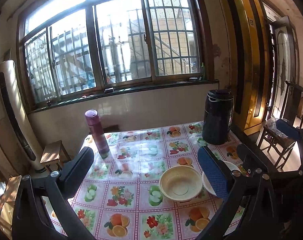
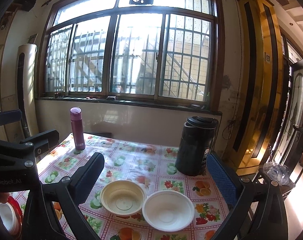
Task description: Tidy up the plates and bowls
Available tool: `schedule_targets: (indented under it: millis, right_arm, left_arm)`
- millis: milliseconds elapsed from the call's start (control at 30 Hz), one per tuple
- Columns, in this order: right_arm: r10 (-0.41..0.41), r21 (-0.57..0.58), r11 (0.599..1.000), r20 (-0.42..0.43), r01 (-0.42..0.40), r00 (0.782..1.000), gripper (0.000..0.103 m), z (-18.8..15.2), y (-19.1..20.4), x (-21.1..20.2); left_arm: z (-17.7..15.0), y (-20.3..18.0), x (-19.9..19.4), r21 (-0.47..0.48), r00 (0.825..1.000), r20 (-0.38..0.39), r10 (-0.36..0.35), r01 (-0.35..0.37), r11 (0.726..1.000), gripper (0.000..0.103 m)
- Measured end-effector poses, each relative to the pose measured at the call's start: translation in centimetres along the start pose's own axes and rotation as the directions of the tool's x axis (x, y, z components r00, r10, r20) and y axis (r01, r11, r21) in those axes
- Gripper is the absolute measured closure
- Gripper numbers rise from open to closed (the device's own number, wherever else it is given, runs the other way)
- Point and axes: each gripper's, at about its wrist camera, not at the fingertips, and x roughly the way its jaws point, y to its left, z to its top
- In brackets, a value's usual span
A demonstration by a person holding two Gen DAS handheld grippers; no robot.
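A ribbed cream bowl [image 1: 180, 184] [image 2: 123, 197] sits upright on the fruit-print tablecloth [image 1: 131, 160]. A white bowl [image 2: 168, 210] touches it on the right. In the left wrist view, the white bowl [image 1: 230, 166] is mostly hidden behind my blue finger pad. My left gripper [image 1: 145, 172] hovers open over the table, left of the cream bowl, holding nothing. My right gripper [image 2: 154, 178] is open above and just behind both bowls, also holding nothing. A red and white dish [image 2: 5, 216] shows at the lower left, partly hidden, with a fingertip above it.
A purple flask [image 1: 97, 134] [image 2: 77, 129] stands at the table's back left. A black thermal jug [image 1: 216, 118] [image 2: 195, 146] is at the back right. A wooden stool [image 1: 51, 154] is left of the table, a dark chair [image 1: 279, 140] right.
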Motion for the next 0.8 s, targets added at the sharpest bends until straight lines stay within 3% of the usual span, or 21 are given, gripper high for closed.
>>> schedule_targets:
  millis: [800]
  right_arm:
    - [-0.023, -0.008, 1.0, -0.024, 0.023, 0.999, 0.0, -1.2, 0.4, 0.8]
  left_arm:
    - [-0.9, 0.6, 1.4, -0.014, 0.999, -0.03, -0.011, 0.011, 1.0, 0.0]
